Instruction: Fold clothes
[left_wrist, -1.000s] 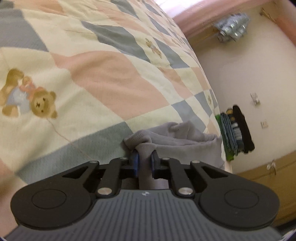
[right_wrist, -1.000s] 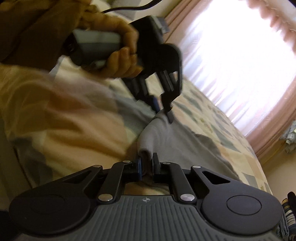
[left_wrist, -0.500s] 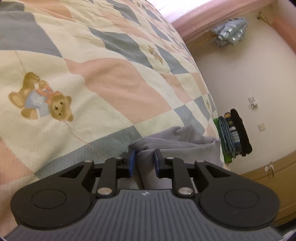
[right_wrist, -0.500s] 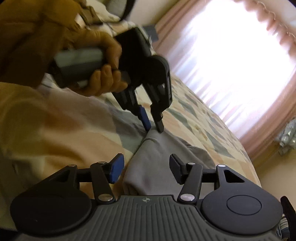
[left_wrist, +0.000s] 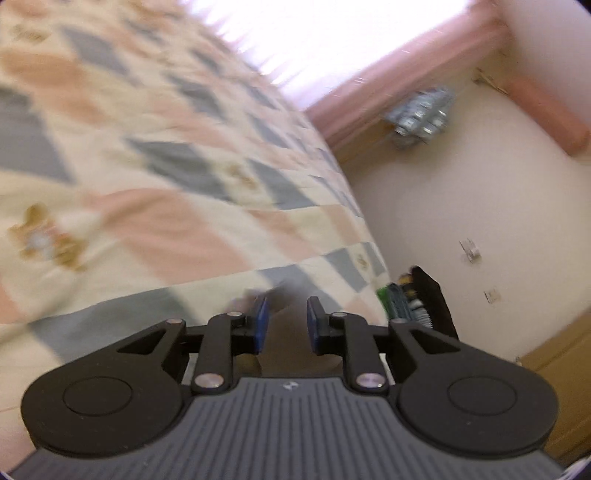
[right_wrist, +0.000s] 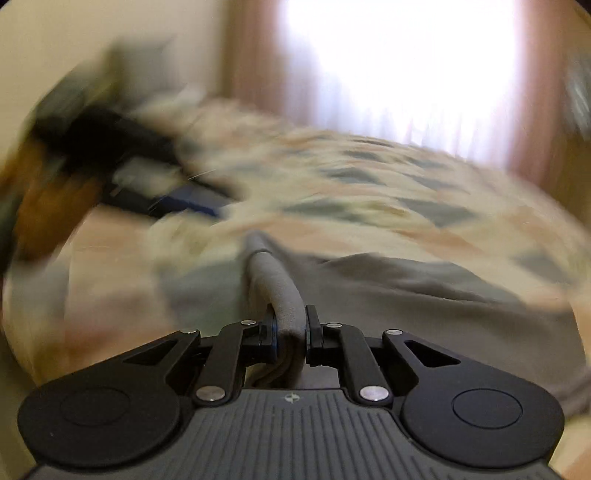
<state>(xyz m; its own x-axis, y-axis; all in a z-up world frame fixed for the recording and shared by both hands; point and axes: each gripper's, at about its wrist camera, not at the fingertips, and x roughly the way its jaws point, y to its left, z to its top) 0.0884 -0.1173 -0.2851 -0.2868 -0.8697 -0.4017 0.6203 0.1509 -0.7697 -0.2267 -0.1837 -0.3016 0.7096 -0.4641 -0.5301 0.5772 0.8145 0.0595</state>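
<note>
A grey garment (right_wrist: 406, 295) lies spread on the patchwork quilt (right_wrist: 369, 184). One folded edge is rolled up and runs straight into my right gripper (right_wrist: 290, 317). Its jaws are closing and the pads press that edge from both sides. In the same view my left gripper (right_wrist: 184, 203) is a dark blur at the left, held by a person's hand, apart from the cloth. In the left wrist view the left gripper (left_wrist: 287, 317) stands above the quilt (left_wrist: 166, 221) with a narrow gap between its blue pads. Nothing is gripped there, and only a grey smear shows beyond them.
A stack of folded clothes (left_wrist: 410, 299) stands at the bed's far corner, against the pale wall. A bright window with pink curtains (left_wrist: 406, 85) lies beyond the bed. Wooden furniture (left_wrist: 554, 350) is at the lower right. An orange-brown sleeve (right_wrist: 48, 199) fills the left of the right wrist view.
My right gripper opened wide, then closed on the garment's folded edge and rolled level. My left gripper let the grey cloth go and rose away from it. Both views are now blurred.
</note>
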